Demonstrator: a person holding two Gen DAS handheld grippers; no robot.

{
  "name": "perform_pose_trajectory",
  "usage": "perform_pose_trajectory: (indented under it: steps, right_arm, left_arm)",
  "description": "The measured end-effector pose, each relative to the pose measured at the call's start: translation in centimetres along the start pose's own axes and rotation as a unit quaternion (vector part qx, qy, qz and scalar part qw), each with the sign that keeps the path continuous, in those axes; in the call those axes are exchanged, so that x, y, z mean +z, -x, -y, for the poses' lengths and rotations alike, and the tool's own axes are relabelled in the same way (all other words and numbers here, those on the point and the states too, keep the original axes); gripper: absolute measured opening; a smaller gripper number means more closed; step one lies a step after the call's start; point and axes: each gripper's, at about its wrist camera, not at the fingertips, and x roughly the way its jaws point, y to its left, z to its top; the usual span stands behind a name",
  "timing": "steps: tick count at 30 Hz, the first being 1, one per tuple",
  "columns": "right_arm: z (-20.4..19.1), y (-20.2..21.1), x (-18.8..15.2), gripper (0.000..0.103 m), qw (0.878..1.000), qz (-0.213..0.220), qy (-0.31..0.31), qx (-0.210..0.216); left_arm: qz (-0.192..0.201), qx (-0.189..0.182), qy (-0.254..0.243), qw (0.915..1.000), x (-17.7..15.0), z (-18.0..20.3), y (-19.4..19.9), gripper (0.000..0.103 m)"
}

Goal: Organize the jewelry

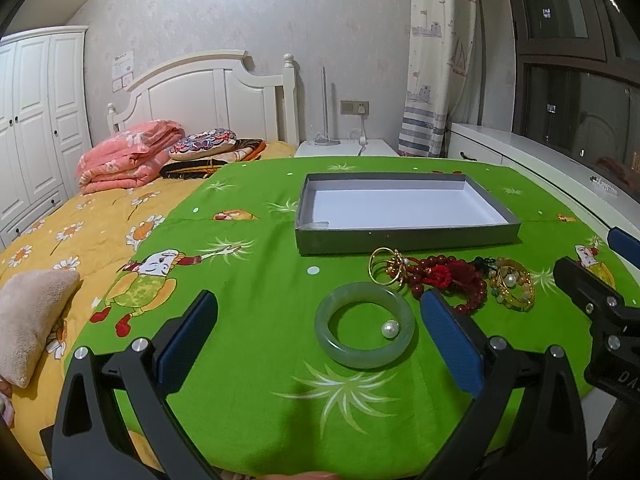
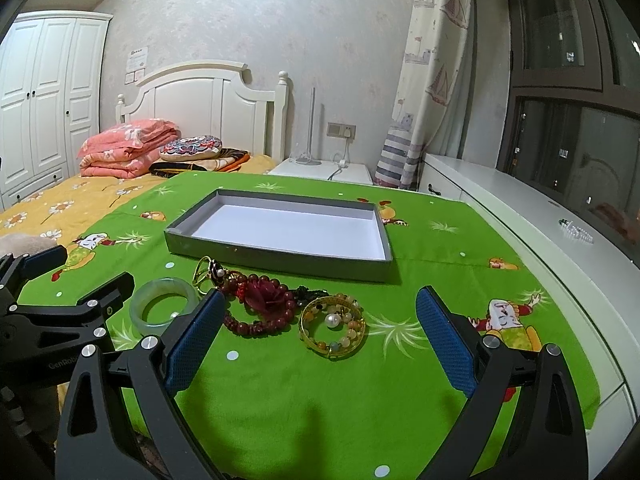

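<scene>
A grey tray with a white floor sits empty on the green cloth; it also shows in the right wrist view. In front of it lie a jade bangle with a pearl inside, gold rings, a dark red bead bracelet and a gold beaded bangle. My left gripper is open just before the jade bangle. My right gripper is open before the red beads and gold bangle.
The green cloth covers a table beside a bed with a yellow quilt, pink folded blanket and pillows. A white windowsill cabinet runs along the right. A nightstand stands behind the table.
</scene>
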Motion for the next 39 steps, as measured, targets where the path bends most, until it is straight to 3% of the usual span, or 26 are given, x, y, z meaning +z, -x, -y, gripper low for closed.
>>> perform_pose_trajectory:
  steps: [21, 28, 33, 36, 39]
  right_arm:
    - [1.0, -2.3, -1.2, 0.090, 0.999, -0.039, -0.021, 0.007]
    - [1.3, -3.7, -2.1, 0.090, 0.998, -0.059, -0.026, 0.015]
    - [2.3, -4.3, -2.5, 0.090, 0.997, -0.067, -0.041, 0.012]
    - [2.7, -4.3, -2.6, 0.090, 0.997, -0.068, -0.045, 0.010]
    - [2.9, -4.4, -2.7, 0.090, 0.996, -0.069, -0.047, 0.010]
  left_arm:
    - [-0.033, -0.005, 0.003, 0.9994, -0.8, -1.1, -2.4, 0.098]
    - [-0.081, -0.048, 0.010, 0.9955, -0.8, -1.5, -4.9, 0.092]
    - [-0.085, -0.055, -0.012, 0.9948, -0.5, 0.0, -5.9, 0.092]
    - [-0.090, -0.025, -0.017, 0.9954, -0.3, 0.0, -6.8, 0.085]
    - [-0.117, -0.025, -0.014, 0.9927, -0.3, -0.5, -8.1, 0.059]
